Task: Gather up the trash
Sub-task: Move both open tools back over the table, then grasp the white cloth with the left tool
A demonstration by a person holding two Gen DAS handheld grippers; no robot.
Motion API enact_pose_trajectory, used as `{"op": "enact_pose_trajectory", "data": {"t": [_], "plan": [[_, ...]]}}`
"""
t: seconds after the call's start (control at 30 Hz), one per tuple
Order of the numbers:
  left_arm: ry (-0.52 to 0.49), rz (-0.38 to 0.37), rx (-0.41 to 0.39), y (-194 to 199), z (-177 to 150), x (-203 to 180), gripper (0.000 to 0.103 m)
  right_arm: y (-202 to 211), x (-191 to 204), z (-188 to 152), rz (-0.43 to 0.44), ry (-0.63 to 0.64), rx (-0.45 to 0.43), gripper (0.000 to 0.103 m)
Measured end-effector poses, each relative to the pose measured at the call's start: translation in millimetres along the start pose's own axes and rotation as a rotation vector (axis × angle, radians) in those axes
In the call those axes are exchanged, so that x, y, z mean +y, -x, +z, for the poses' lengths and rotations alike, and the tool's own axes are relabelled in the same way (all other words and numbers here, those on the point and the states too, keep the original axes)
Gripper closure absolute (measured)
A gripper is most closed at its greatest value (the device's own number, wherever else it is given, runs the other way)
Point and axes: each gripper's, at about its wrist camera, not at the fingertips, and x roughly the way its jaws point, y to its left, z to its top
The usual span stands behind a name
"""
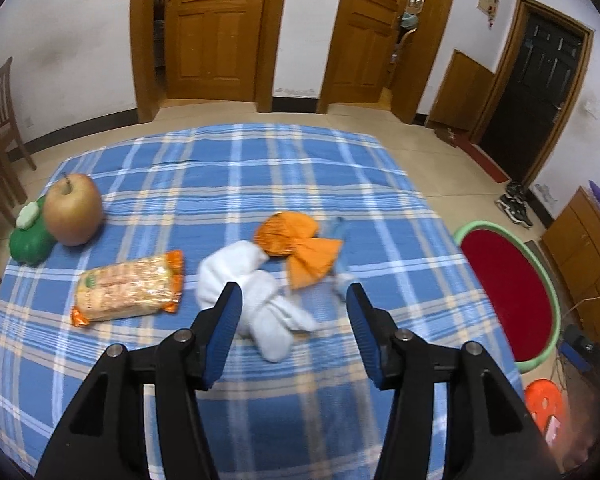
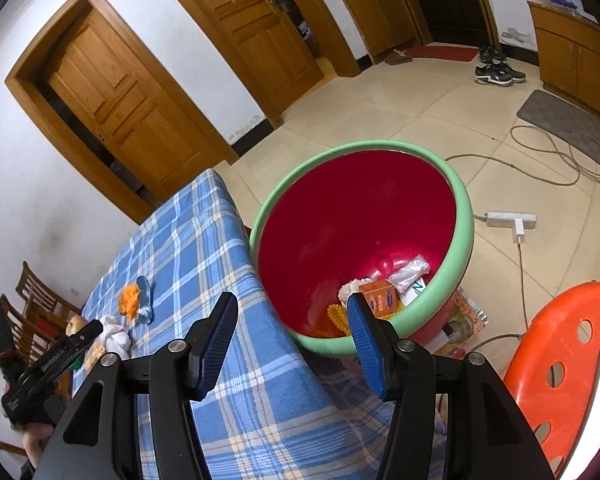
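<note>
Between your left gripper's (image 1: 292, 300) spread, empty fingers lay the crumpled white tissue (image 1: 256, 292), with 1 orange wrapper (image 1: 300, 246) just beyond; closing wide risked snagging both. Your right gripper (image 2: 290, 314) hung agape, empty, beside the bin (image 2: 464, 216).

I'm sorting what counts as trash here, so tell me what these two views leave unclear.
- Blue item, left wrist view: motion-blurred and partly under the orange wrapper; its identity is unclear.
- Green object, left wrist view: partly behind the apple.
- Basin contents, right wrist view: right hand-held gripper finger covers some; labels too small.
- White tissue, left wrist view: near edge behind a left hand-held gripper finger.
</note>
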Motion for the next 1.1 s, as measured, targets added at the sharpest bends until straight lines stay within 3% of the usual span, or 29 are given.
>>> {"op": "enact_pose_trajectory", "data": {"t": [0.23,0.47,0.67,0.83,1.1], "plan": [[0.001,0.07,-0.008,-17,1,17,0.048,-1,6,0,-0.001,0.01,0.002,0.045],[-0.017,0.067,0.006,-37,1,21,0.05,1,17,0,0.0,0.037,0.002,0.045],[-0.008,0.054,0.004,-43,-4,26,0.059,4,36,1,-0.003,0.087,-0.003,0.045],[-0.005,0.021,-0.013,-39,-7,29,0.075,2,54,0,-0.001,0.131,0.002,0.045],[0.006,-0.003,-0.079,-12,-4,42,0.076,-8,104,-2,0.031,0.232,0.009,0.045]]}}
